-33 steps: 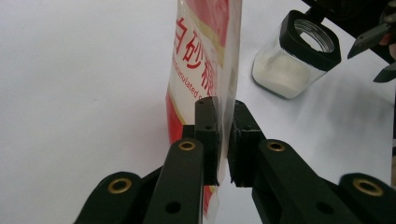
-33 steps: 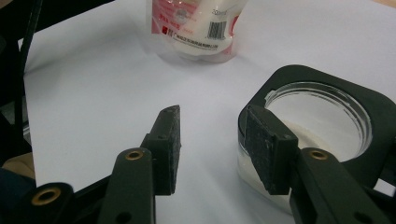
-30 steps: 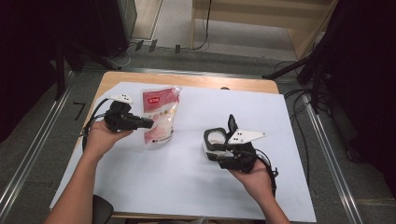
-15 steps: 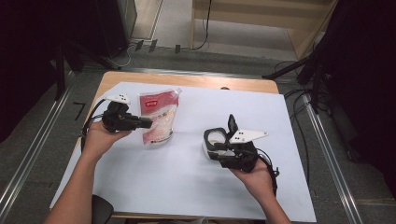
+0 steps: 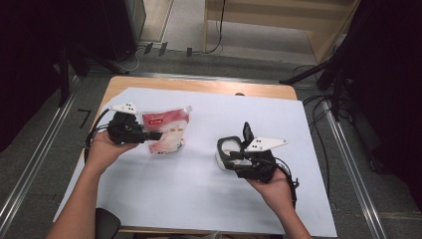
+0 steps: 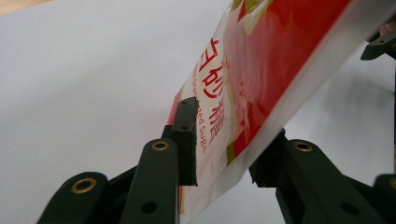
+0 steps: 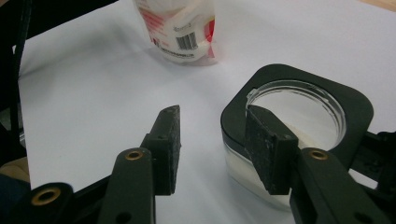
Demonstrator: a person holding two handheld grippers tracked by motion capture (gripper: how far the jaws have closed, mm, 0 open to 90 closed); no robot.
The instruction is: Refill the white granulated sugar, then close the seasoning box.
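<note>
The left gripper (image 5: 155, 135) stays clamped on the sugar bag (image 5: 166, 130), now lifted and tilted; the right gripper (image 7: 212, 140), jaws parted, straddles the jar (image 7: 299, 116) rim; pouring looks imminent.

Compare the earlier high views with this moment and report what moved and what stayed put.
Little has changed. The sugar bag, gripped at its edge by the left gripper, has shifted slightly toward the person, and the left hand with it. The right gripper stays open beside the black-rimmed container, whose lid stands flipped up. Nothing was taken or let go.
</note>
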